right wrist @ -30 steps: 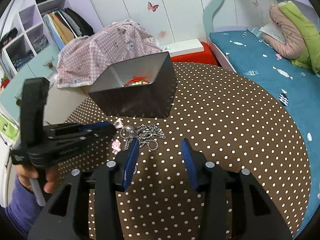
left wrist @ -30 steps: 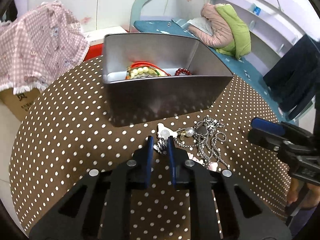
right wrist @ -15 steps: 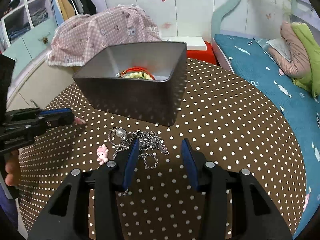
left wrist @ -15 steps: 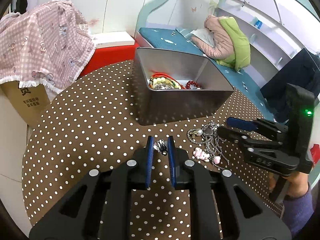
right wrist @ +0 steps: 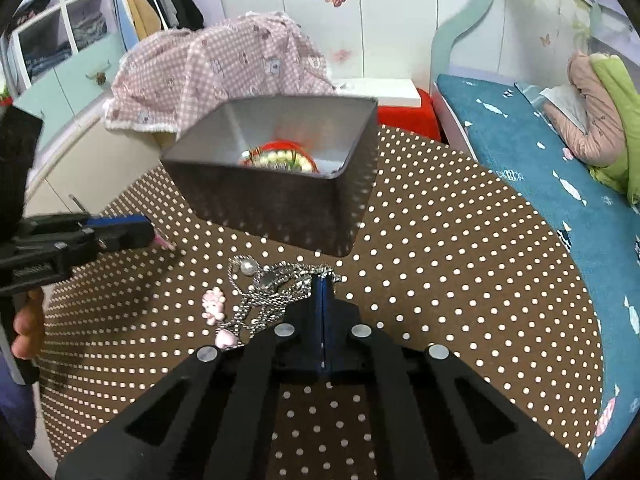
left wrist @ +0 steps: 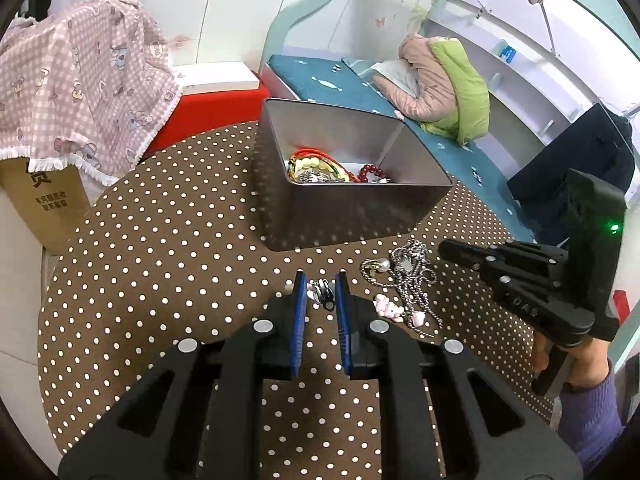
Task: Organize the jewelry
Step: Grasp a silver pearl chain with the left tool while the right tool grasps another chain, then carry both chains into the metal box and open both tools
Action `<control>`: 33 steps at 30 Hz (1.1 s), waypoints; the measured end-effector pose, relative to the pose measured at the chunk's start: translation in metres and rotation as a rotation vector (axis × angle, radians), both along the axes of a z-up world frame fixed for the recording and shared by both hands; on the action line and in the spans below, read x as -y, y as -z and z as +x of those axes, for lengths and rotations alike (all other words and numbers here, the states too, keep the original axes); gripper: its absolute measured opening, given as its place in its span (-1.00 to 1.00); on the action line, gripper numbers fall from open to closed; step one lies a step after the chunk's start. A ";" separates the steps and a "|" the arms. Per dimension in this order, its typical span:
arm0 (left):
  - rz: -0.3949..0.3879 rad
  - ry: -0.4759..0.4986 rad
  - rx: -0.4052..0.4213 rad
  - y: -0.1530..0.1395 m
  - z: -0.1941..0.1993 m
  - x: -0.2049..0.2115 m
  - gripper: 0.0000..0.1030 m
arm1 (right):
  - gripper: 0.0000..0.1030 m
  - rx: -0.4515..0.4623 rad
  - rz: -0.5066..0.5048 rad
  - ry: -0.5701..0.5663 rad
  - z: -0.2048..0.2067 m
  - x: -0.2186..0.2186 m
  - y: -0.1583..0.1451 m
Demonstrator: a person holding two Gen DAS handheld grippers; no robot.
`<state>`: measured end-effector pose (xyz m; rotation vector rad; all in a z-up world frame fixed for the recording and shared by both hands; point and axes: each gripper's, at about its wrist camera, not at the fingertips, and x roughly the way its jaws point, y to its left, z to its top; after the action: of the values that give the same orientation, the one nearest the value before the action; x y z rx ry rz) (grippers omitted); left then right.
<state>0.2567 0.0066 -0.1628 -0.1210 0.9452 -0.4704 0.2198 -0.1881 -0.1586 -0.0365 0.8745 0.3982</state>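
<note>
Two grips now: right gripper [right wrist: 323, 280], spread apart half a second ago, clenched on tangled silver chain necklace [right wrist: 280, 280] lying on brown polka-dot tablecloth [right wrist: 460, 272]; left gripper [left wrist: 320, 288] still pinching small black-and-white striped charm [left wrist: 322, 290]. Both pieces seemingly ready for lifting. Grey rectangular metal tin [left wrist: 360, 212] just behind, holding red cord, pale-bead and dark-red bead bracelets.

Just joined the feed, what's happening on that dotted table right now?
A person is sorting jewelry into a metal tin on the dotted table, one tool per hand. The left tool is closed on a small black-and-white piece. The right tool has its fingers pressed together at the edge of a tangle of silver chains, apparently pinching one. The tin already holds red and pale bead bracelets. Pink charms lie beside the chains.
</note>
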 end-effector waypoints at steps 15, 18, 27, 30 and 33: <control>-0.007 0.012 -0.007 -0.004 -0.003 0.004 -0.72 | -0.51 -0.043 0.005 -0.006 0.012 -0.009 0.012; -0.015 0.014 -0.014 -0.002 -0.002 0.005 -0.72 | -0.52 -0.043 -0.004 -0.011 0.014 -0.014 0.016; -0.024 0.026 -0.020 0.001 0.001 0.007 -0.72 | -0.83 -0.017 0.004 0.001 0.013 -0.005 0.011; -0.031 0.030 -0.020 -0.001 0.001 0.009 -0.72 | -0.83 -0.007 0.030 0.007 0.008 0.001 0.004; -0.045 0.035 -0.018 -0.005 0.000 0.010 -0.72 | -0.83 0.009 0.052 0.017 0.002 0.007 -0.008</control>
<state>0.2565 -0.0035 -0.1575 -0.1499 0.9562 -0.5240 0.2222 -0.1952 -0.1508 0.0165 0.8547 0.4048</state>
